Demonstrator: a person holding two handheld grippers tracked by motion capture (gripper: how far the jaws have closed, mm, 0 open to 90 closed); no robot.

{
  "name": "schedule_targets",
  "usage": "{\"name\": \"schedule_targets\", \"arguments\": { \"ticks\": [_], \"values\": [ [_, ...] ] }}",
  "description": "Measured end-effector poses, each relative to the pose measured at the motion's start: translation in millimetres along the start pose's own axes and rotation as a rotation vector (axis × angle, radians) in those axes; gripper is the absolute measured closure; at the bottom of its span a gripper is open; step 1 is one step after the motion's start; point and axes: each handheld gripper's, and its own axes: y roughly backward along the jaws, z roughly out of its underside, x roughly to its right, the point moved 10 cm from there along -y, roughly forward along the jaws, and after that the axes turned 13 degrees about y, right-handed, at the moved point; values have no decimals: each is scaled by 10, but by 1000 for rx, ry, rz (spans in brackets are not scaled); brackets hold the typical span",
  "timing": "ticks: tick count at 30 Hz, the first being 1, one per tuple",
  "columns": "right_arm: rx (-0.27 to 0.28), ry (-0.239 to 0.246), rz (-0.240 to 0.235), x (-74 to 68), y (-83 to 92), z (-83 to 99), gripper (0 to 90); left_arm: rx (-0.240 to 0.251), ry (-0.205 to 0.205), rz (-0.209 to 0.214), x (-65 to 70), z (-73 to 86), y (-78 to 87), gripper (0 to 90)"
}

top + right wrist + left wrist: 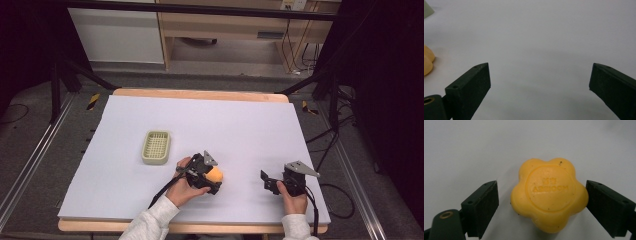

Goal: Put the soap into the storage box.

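- While I line up the left gripper, its jaws stand apart on either side of the yellow soap; the right-hand pad looks to be at the soap's edge or a hair off it, and the other pad has a clear gap to it. Nothing is clamped yet.
- Taking the green soap dish as my landmark: the soap lies on the white table cover, near the dish, to its right and towards the person. It is not in the dish.
- My right gripper sits further off on that same side of the dish, well apart from it, jaws spread wide over bare cover with nothing between them.
- I judge the soap to be a stiff, fairly light bar, flower-shaped with five rounded lobes and a round embossed stamp on its upper face. Its surface looks smooth and waxy, so I expect it to be slippery under hard pads.
- Best hold, to my mind: across two opposite sides, with the pads seated in the dips between lobes or flat on a lobe's flank, low on the body and not on the rounded top edge.
- Squeezing hard could squirt it out sideways or dent it, so I would close gently.
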Motion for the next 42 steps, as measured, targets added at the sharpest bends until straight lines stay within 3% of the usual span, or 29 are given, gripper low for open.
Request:
{"name": "schedule_targets", "arguments": {
  "ticks": [18, 42],
  "values": [
    [-3, 3, -2, -1, -7, 6, 40, -46, -12, -1, 16, 49, -92, 186],
    [-2, -1, -1, 3, -5, 4, 40, -37, -25, -7, 38, 51, -87, 247]
  ]
}}
